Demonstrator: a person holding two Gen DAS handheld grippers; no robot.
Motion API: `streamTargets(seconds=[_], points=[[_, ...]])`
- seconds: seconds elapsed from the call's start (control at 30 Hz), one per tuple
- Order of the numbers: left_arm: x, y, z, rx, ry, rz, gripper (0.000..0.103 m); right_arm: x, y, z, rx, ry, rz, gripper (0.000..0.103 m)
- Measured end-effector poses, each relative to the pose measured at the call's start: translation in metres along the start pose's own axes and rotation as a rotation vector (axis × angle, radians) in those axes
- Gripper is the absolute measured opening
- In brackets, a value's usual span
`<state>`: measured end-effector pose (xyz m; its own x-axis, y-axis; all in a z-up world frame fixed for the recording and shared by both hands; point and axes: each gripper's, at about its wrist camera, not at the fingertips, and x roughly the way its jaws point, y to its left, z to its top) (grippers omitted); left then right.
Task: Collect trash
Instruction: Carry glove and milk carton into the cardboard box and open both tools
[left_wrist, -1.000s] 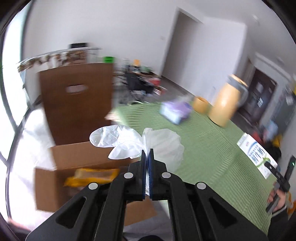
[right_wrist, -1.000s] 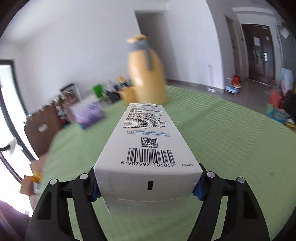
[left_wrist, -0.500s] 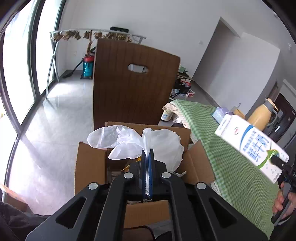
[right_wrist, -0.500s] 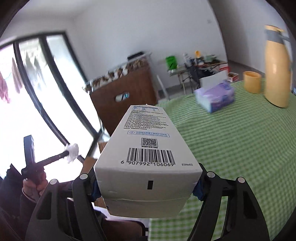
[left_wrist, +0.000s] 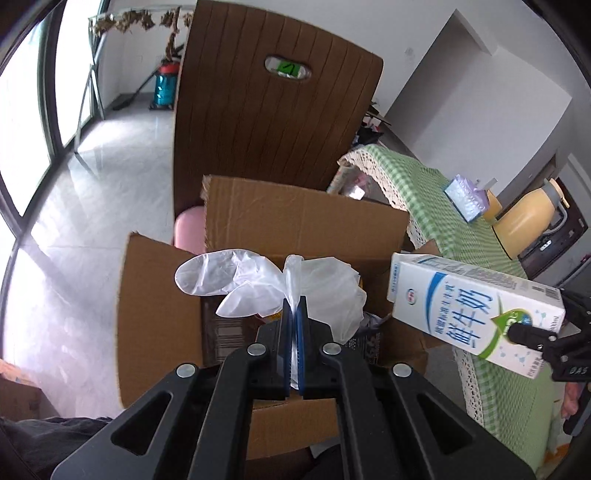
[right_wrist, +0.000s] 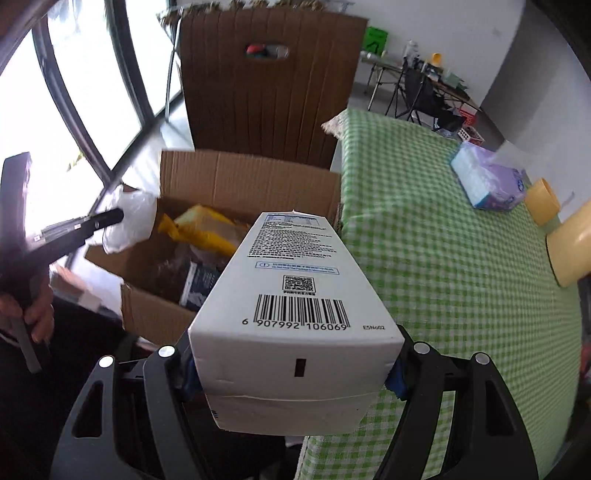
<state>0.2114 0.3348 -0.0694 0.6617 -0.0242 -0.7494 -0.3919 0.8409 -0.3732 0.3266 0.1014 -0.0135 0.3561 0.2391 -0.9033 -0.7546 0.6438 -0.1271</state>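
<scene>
Left gripper (left_wrist: 293, 325) is pinching the limp, light glove (left_wrist: 258, 284), fingers pressed together; right gripper (right_wrist: 291, 373) is clamping the stiff carton (right_wrist: 295, 314) near its base, over the box (right_wrist: 236, 177).

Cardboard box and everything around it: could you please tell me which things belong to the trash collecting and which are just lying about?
Part of the job:
- cardboard box, already holding wrappers
- white plastic glove, pinched in the left gripper
- milk carton, clamped in the right gripper

Just lying about:
- tissue pack
- yellow thermos jug
- yellow cup
- brown chair
</scene>
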Motion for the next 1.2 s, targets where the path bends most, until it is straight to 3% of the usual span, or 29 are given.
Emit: streamTargets(seconds=[0.07, 0.2, 0.27, 0.47, 0.57, 0.77, 1.0, 1.2], points=[[0.017, 0.002, -0.001, -0.005, 0.017, -0.049, 0.000, 0.021, 0.007, 0.012, -0.040, 0.050, -0.034, 0.072], [0.049, -0.004, -0.009, 0.036, 0.091, -0.005, 0.000, 0.063, 0.019, 0.031, -0.097, 0.124, -0.092, 0.072], [0.060, -0.001, -0.009, 0.015, 0.121, -0.029, 0.000, 0.068, 0.029, 0.039, -0.096, 0.119, -0.110, 0.072], [0.112, 0.009, -0.014, -0.018, 0.247, 0.024, 0.000, 0.069, 0.028, 0.065, -0.045, 0.101, -0.057, 0.071], [0.121, 0.012, -0.018, -0.031, 0.264, 0.019, 0.000, 0.070, 0.027, 0.078, -0.051, 0.148, -0.032, 0.071], [0.131, 0.009, -0.027, -0.006, 0.288, 0.033, 0.001, 0.111, 0.016, 0.105, 0.018, 0.249, 0.017, 0.071], [0.120, 0.003, -0.027, 0.031, 0.212, 0.062, 0.036, 0.140, 0.040, 0.096, 0.000, 0.293, 0.014, 0.071], [0.090, 0.014, -0.017, -0.021, 0.168, 0.063, 0.055, 0.136, 0.040, 0.090, 0.014, 0.264, -0.008, 0.074]])
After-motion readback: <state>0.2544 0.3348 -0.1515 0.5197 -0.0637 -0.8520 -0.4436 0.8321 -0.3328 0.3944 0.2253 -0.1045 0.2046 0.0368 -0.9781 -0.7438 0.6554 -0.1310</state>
